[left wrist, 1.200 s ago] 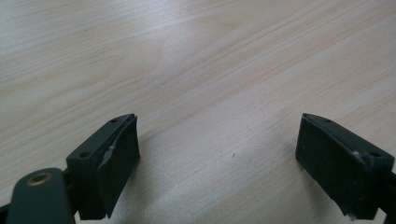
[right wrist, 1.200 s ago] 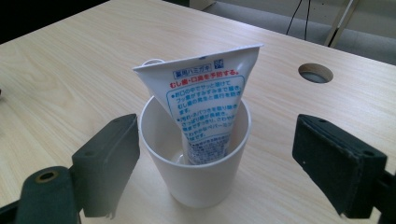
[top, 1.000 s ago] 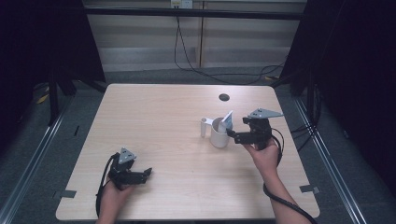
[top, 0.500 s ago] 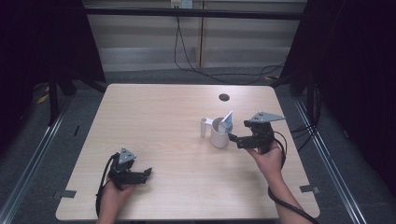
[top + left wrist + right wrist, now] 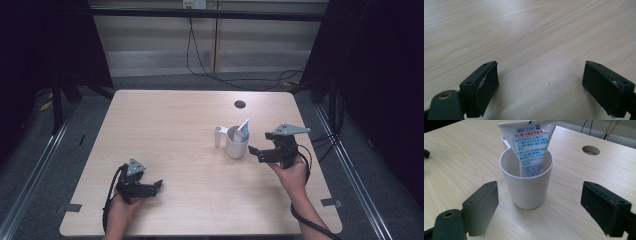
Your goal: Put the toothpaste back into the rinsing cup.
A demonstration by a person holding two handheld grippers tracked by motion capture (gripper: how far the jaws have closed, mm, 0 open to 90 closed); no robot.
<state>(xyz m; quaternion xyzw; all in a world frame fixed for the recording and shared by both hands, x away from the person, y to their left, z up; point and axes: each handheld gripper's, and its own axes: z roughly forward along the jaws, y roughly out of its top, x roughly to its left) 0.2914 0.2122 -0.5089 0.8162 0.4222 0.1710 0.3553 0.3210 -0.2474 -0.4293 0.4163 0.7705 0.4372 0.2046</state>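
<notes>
A white cup [image 5: 235,145] [image 5: 527,183] with a handle stands right of the table's middle. A white tube with blue print [image 5: 242,131] [image 5: 530,147] stands in it, flat end up, leaning on the rim. My right gripper [image 5: 254,152] [image 5: 539,207] is open just right of the cup, jaws wide apart and pointing at it, not touching. My left gripper [image 5: 159,186] [image 5: 540,88] rests low near the front left of the table, open, with bare wood between its jaws.
The wooden table [image 5: 170,130] has a round cable hole [image 5: 240,104] [image 5: 590,150] behind the cup. Cables trail from both grippers. Metal rails run along the floor on both sides, and dark curtains stand left and right.
My right gripper has drawn back to the right, away from the cup, leaving a gap. The cup, the tube and the left gripper stay where they were.
</notes>
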